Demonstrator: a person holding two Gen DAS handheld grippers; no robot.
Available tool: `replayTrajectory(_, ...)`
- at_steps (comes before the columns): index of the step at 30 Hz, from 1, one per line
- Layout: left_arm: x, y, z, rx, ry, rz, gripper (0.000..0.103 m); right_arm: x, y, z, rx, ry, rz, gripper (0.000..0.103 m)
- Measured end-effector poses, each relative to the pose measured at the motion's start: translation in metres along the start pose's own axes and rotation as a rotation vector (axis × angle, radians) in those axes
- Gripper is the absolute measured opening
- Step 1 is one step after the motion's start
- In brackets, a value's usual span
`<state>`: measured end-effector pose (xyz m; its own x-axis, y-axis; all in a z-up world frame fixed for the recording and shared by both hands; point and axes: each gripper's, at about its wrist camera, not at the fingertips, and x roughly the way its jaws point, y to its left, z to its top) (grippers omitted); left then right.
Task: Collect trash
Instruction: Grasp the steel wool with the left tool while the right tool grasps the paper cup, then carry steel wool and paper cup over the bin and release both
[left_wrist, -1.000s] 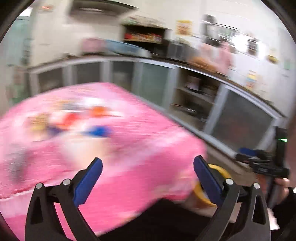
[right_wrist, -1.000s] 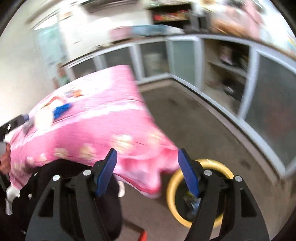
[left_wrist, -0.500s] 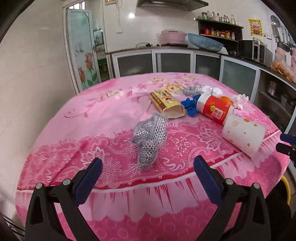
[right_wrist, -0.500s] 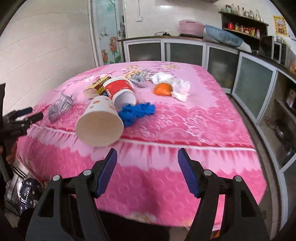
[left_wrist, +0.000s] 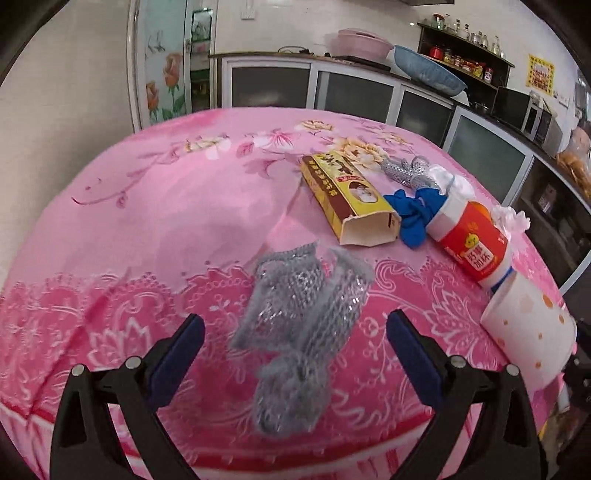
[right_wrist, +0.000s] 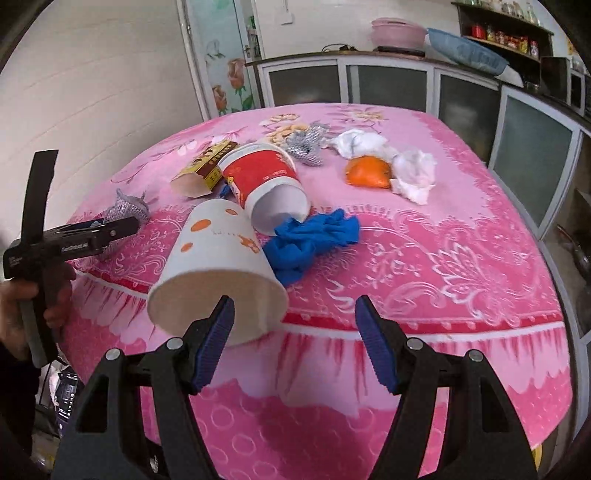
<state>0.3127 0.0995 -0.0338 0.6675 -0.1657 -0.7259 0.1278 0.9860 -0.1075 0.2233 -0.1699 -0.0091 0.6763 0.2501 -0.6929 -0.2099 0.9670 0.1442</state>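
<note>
Trash lies on a pink floral tablecloth (left_wrist: 166, 206). A silver mesh scrap (left_wrist: 299, 332) lies right in front of my open left gripper (left_wrist: 295, 343), between its fingers. Behind it lie a yellow carton (left_wrist: 347, 199), a blue glove (left_wrist: 413, 214), a red and white cup (left_wrist: 469, 243) and a white dotted cup (left_wrist: 528, 328). My right gripper (right_wrist: 295, 332) is open at the table's near edge, its left finger by the mouth of the white dotted cup (right_wrist: 218, 266). The blue glove (right_wrist: 314, 240), red cup (right_wrist: 269, 177), orange peel (right_wrist: 369, 171) and crumpled tissues (right_wrist: 413, 173) lie beyond.
A second silver mesh scrap (right_wrist: 306, 144) lies further back on the table. Kitchen cabinets (right_wrist: 388, 85) with glass doors run along the back and right walls. The left gripper's body (right_wrist: 74, 240) shows at the left of the right wrist view.
Both grippers have come closer to the table. The silver mesh now sits between the left fingers and the dotted cup is by the right gripper's left finger.
</note>
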Motion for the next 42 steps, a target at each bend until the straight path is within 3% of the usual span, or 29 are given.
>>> replayTrajectory(2, 0.007, 0.003, 0.001, -0.03, 0.017, -0.013, 0.095, 0.006, 0.003, 0.003, -0.002, 0.018, 0.012, 0.06)
replayTrajectory(3, 0.009, 0.004, 0.001, -0.046, 0.016, -0.017, 0.092, 0.007, 0.004, 0.003, -0.006, 0.023, 0.01, 0.053)
replayTrajectory(5, 0.008, 0.004, 0.001, -0.049, 0.008, -0.009, 0.079, 0.007, 0.006, 0.003, -0.014, 0.026, 0.0, 0.04)
replayTrajectory(6, 0.008, 0.004, 0.0, -0.043, 0.004, -0.001, 0.06, 0.007, 0.007, 0.003, -0.017, 0.031, -0.006, 0.024)
replayTrajectory(7, 0.009, 0.004, 0.0, -0.039, 0.008, -0.011, 0.029, 0.007, 0.008, 0.002, -0.015, 0.034, -0.007, 0.015)
replayTrajectory(10, 0.009, 0.01, -0.002, -0.073, 0.013, -0.04, 0.016, 0.002, 0.009, 0.002, 0.003, 0.025, 0.004, 0.009)
replayTrajectory(14, -0.002, 0.017, -0.003, -0.117, -0.011, -0.066, 0.015, -0.013, 0.01, 0.004, 0.02, 0.001, 0.033, 0.003)
replayTrajectory(24, -0.057, 0.002, -0.015, -0.047, -0.125, -0.105, 0.015, -0.052, 0.011, 0.004, 0.019, -0.076, 0.019, 0.002)
replayTrajectory(35, -0.089, -0.02, -0.03, 0.018, -0.142, -0.141, 0.015, -0.095, -0.006, -0.002, 0.053, -0.153, 0.0, 0.002)
replayTrajectory(42, -0.1, -0.074, -0.034, 0.121, -0.139, -0.243, 0.015, -0.144, -0.041, -0.02, 0.086, -0.21, -0.084, 0.002)
